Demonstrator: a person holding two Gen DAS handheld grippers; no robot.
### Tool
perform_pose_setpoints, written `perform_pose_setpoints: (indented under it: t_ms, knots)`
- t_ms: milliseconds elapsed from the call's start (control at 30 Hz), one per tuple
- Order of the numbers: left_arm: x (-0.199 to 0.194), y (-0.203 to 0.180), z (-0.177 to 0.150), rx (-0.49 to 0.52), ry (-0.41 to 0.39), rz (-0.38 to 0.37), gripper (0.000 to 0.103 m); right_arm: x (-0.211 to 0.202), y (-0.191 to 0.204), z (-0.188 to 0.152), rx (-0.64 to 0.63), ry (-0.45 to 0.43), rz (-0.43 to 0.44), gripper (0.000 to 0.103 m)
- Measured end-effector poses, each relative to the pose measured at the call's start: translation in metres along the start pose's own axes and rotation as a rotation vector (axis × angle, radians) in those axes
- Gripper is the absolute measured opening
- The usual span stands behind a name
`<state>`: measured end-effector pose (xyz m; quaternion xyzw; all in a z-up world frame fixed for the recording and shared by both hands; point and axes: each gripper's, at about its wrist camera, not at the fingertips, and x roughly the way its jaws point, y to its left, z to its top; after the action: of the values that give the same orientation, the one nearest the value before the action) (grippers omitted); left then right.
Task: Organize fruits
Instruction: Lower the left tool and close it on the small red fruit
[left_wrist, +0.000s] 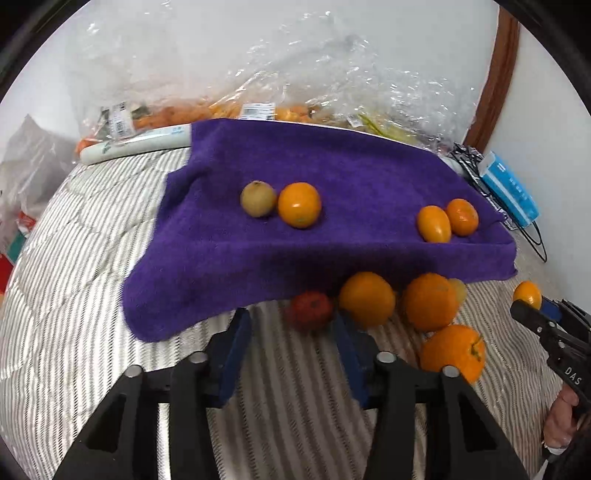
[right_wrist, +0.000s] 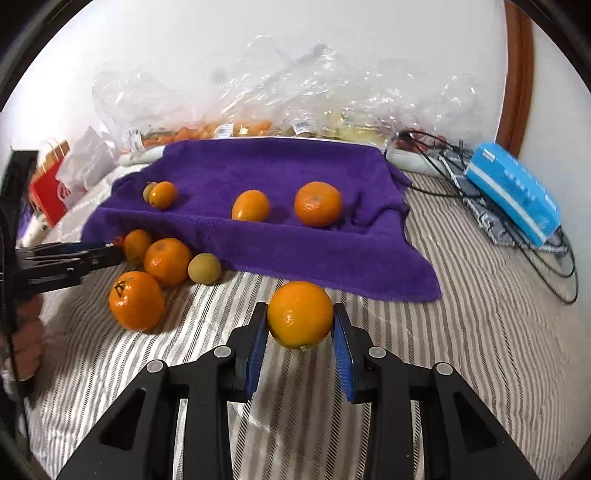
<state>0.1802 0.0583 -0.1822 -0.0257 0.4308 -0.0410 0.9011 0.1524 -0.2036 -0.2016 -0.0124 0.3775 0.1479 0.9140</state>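
Note:
A purple towel (left_wrist: 332, 192) (right_wrist: 280, 173) lies over a raised base on the striped bed. On it sit a brownish-green fruit (left_wrist: 258, 198), an orange (left_wrist: 299, 205) and two small oranges (left_wrist: 434, 223) (left_wrist: 462, 217). In front of the towel lie a red fruit (left_wrist: 309, 311), three oranges (left_wrist: 366, 298) (left_wrist: 430, 302) (left_wrist: 452, 352) and a pale fruit (right_wrist: 204, 268). My left gripper (left_wrist: 291, 325) is open, its fingers just short of the red fruit. My right gripper (right_wrist: 300, 325) is shut on an orange (right_wrist: 300, 314) above the bed, before the towel's front edge.
Clear plastic bags (right_wrist: 295, 110) with fruit stand along the wall behind the towel. A blue box (right_wrist: 513, 192) and black cables (right_wrist: 546, 258) lie at the right. A red bag (right_wrist: 48, 195) is at the left. The striped bedcover (right_wrist: 461, 350) spreads in front.

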Motion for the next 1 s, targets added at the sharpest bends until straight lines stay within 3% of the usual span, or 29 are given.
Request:
perform_pose_setpoints:
  t_ms: [133, 267, 667, 900, 1000]
  knots:
    - [0.003, -0.01, 0.002, 0.03, 0.003, 0.035, 0.037, -0.003, -0.01, -0.001, 0.047, -0.022, 0.011, 0.034]
    - [0.005, -0.016, 0.004, 0.045, 0.007, 0.047, 0.03, 0.005, -0.014, 0.001, 0.07, 0.023, 0.027, 0.034]
    - [0.006, -0.014, 0.005, 0.023, 0.001, 0.036, 0.03, 0.015, -0.015, -0.002, 0.085, 0.064, 0.04, 0.034]
    - [0.007, -0.013, 0.004, 0.018, 0.002, 0.028, 0.03, 0.018, 0.001, -0.001, -0.007, 0.081, -0.033, 0.034]
    - [0.007, -0.013, 0.005, 0.018, 0.003, 0.03, 0.03, 0.019, -0.003, -0.001, 0.014, 0.09, -0.051, 0.034]
